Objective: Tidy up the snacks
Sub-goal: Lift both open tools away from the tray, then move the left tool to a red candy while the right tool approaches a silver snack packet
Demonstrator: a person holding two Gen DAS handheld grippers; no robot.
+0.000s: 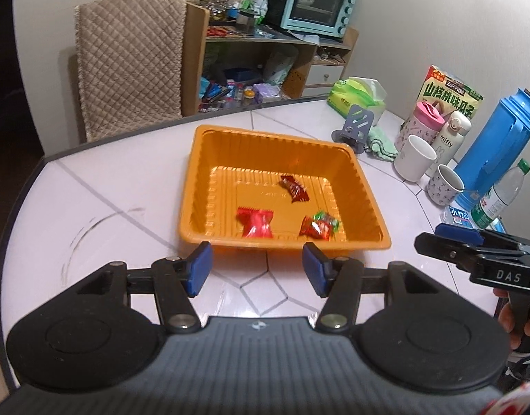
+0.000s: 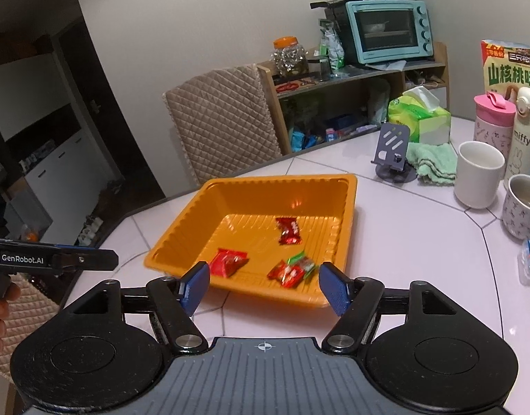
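The orange tray (image 1: 195,186) is thin ribbed plastic with a soft sheen. Inside it lie three snack packets (image 1: 255,222) in crinkled, glossy foil wrap. Under the tray, the table (image 1: 126,186) is smooth, glossy tile. Behind the tray, the chair cover (image 1: 126,58) is matt quilted cloth, and the shelf (image 1: 195,58) beside the chair looks like matt wood. To the right of the tray, a folded green towel (image 2: 432,166) is rough, fluffy cloth, and the white cup (image 2: 477,180) near it has a smooth matt surface.

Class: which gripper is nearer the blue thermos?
Right. The right gripper sits just before the blue thermos; the left gripper faces the orange tray, farther off.
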